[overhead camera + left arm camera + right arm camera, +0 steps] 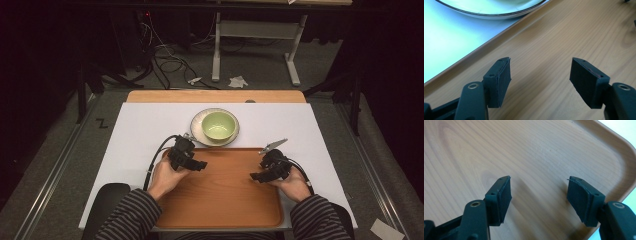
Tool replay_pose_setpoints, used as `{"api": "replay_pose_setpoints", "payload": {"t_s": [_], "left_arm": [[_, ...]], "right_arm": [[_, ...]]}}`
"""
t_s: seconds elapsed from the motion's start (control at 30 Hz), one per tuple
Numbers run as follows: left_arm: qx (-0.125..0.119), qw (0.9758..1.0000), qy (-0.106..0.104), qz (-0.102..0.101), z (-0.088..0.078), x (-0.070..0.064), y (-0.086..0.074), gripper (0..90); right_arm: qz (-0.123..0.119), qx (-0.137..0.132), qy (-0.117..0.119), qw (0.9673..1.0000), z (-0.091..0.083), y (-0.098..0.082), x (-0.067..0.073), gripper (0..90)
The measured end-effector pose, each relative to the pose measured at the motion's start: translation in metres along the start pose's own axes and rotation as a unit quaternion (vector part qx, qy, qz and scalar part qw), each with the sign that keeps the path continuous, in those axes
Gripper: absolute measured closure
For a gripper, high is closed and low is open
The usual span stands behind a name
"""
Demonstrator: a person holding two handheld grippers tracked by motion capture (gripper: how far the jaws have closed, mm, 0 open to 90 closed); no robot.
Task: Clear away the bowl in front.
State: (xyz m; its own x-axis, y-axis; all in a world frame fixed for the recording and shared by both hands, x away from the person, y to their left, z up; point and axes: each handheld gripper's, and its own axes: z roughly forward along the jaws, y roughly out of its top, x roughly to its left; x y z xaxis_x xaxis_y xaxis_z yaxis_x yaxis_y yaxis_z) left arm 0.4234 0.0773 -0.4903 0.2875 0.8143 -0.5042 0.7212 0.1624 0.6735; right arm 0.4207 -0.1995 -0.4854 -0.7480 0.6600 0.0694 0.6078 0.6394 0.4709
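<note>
Nearest, the wooden tray (pixel 220 195) lies on the worktop (pixel 140 130), bare inside. Over its left part the left gripper (pixel 200 164) is held with jaws spread, nothing between them; over its right part the right gripper (pixel 255 176) is likewise released and empty. Beyond the tray's far rim, just beside it, the green bowl (pixel 218 125) is seen seated on a pale plate (pixel 198 131). Both are judged ceramic: stiff, glazed-slick, breakable, moderately heavy. The bowl's rim wall is best pinched; the plate is best taken at its edge.
</note>
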Motion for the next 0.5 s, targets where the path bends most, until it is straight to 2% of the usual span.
{"api": "replay_pose_setpoints", "payload": {"t_s": [0.17,0.27,0.33,0.5], "left_arm": [[0.001,1.0,-0.004,-0.004,-0.0016,-0.001,0.0013,33.6],[0.007,0.9995,-0.021,-0.024,-0.0046,-0.003,0.0043,33.6],[0.009,0.9995,-0.025,-0.018,-0.0055,-0.0053,0.0045,33.6],[0.013,0.9992,-0.032,-0.019,-0.007,-0.009,0.0053,33.7]], "right_arm": [[-0.002,0.0,-0.001,1.0,0.0001,0.0,0.0002,37.5],[0.0,0.0,0.0,1.0,0.0003,0.0001,0.0004,37.5],[0.003,0.001,0.0,1.0,0.0004,0.0001,0.0003,37.5],[0.0,0.006,0.0,1.0,0.0014,0.0004,0.0005,37.4]]}}
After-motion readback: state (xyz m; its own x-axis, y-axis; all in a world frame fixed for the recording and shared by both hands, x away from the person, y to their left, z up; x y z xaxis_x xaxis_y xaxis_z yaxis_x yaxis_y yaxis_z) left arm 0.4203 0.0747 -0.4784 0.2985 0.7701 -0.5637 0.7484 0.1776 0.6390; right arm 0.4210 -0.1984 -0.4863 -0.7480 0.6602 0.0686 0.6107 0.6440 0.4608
